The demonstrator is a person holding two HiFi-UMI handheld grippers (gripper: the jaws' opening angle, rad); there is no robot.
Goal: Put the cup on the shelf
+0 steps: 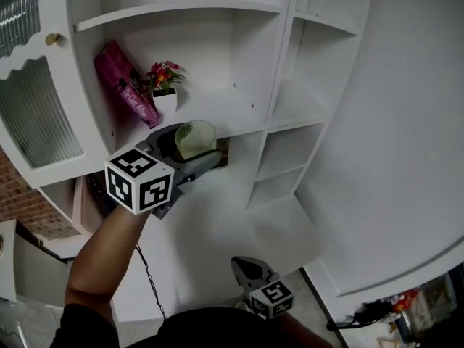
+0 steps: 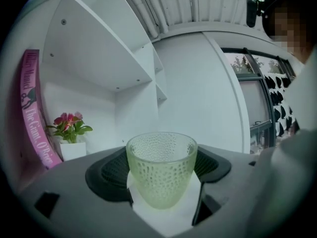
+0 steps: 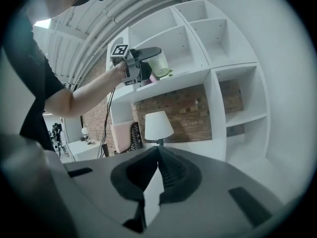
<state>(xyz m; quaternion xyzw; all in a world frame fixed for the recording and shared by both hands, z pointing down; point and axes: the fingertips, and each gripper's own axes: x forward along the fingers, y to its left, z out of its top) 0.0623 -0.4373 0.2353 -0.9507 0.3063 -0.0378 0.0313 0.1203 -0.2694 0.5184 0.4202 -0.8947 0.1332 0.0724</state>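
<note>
**State of tools.** The left tool (image 1: pixel 187 151) was closed on the green dimpled glass cup (image 2: pixel 161 175), one jaw pad on each side of the lower wall. The cup stood upright in the grip, mouth up, long axis vertical. The right tool (image 3: pixel 158 155) hung low and well apart from the shelving, with its jaws pressed together and nothing between them.

**Position of the cup.** The cup was held in the air at the front edge of the shelf (image 1: pixel 225 111), in the compartment that already carried a pink book (image 1: pixel 123 84) leaning against the left wall and a small white pot of pink flowers (image 1: pixel 164 100). In the right gripper view the base of the cup appeared level with the shelf board or just above it. Contact with the board could not be confirmed.

**Governing relation.** The bare part of the board lay straight ahead of the left tool and to the right of the flower pot. The pot and book stood ahead and to the left. The left hand was the nearer one and the only one loaded.

**Assessment.** The carry appeared near its end, with the cup not yet set down. The next move probably required travel forward along the jaw axis, with the cup kept vertical and clear of the pot, then lowering until the base seated.
</note>
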